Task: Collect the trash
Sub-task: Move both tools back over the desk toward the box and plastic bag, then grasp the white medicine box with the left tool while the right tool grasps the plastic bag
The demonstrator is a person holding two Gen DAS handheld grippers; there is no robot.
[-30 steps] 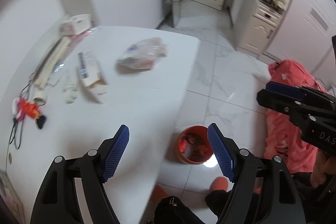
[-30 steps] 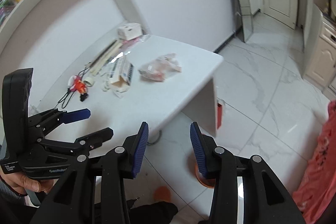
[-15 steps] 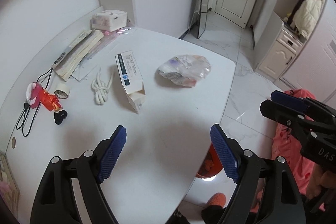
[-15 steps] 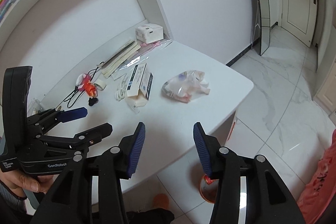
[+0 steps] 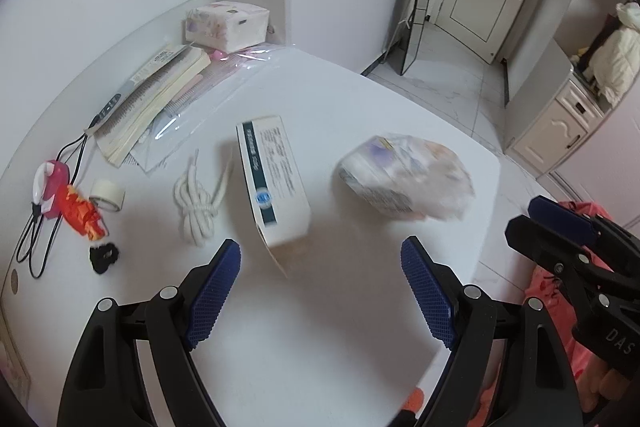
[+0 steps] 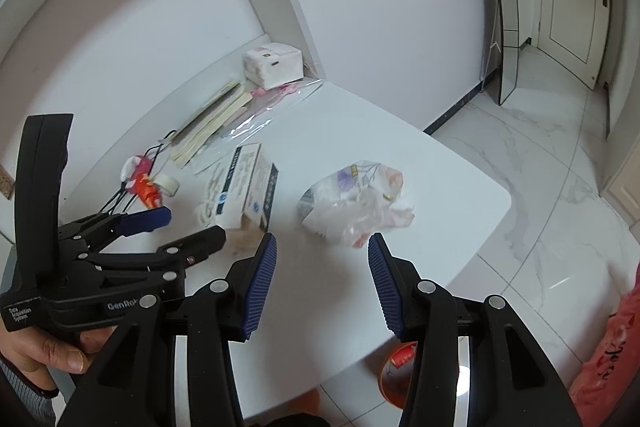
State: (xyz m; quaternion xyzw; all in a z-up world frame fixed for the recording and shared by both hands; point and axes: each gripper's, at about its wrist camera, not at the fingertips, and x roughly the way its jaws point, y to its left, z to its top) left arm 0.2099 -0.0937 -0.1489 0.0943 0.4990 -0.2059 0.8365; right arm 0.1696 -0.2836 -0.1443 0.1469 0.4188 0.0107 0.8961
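Now both views have swung up from the floor onto the white rounded surface (image 5: 360, 115), and everything on it looms nearer than a moment ago, so I judge I am closing in for a first pick with nothing collected yet.

Going left to right in the left wrist view: a red and orange crumpled wrapper (image 5: 82, 213) lies at the left edge, then a coiled white cord (image 5: 196, 203), then the white cardboard box with a dark teal stripe (image 5: 274, 183) at centre, and the crumpled translucent plastic bag with printed scraps inside (image 5: 404, 179) right of centre.

My left gripper (image 5: 320, 291) is spread wide and empty, the box just ahead of it. My right gripper (image 6: 322, 283) is likewise parted and empty, the bag just beyond its tips.

Print on the box is too blurred to read. On the tools I can read "GenRo", "Data Acquisition System" and "DAS".
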